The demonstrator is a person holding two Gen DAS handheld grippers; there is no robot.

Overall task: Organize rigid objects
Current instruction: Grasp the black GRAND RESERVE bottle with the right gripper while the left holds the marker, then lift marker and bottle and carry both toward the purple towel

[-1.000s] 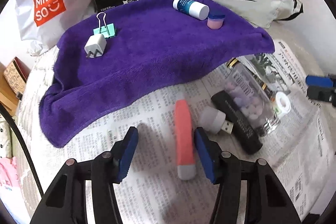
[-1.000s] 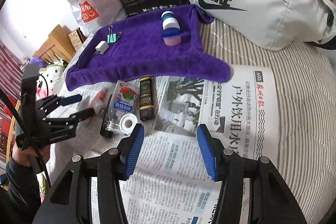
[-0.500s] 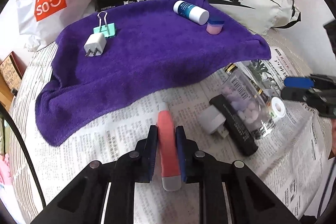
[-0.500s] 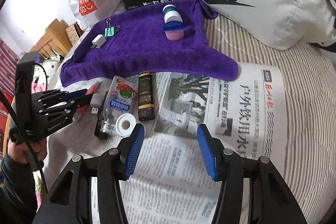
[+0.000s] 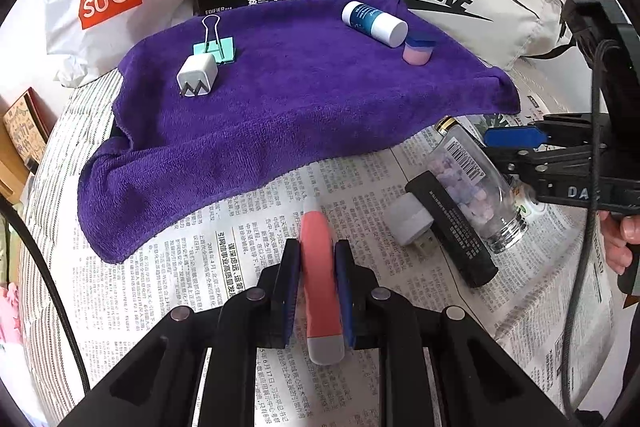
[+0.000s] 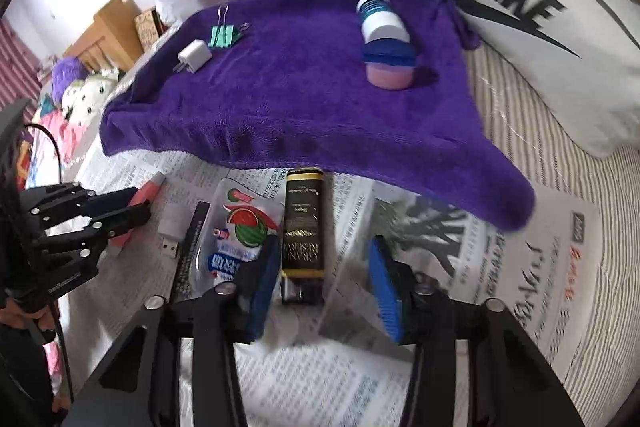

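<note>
Clamping a coral-pink plastic tube [image 5: 319, 279] between its jaws for sorting, the left gripper [image 5: 318, 287] grips firmly; the right gripper [image 6: 320, 279], jaws apart, straddles a black-and-gold rectangular box [image 6: 303, 223].

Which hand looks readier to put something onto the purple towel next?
Left, probably. The left gripper is already shut on the pink tube, pointing toward the purple towel. The right gripper is open, straddling the black and gold box on the newspaper and holding nothing.
</note>
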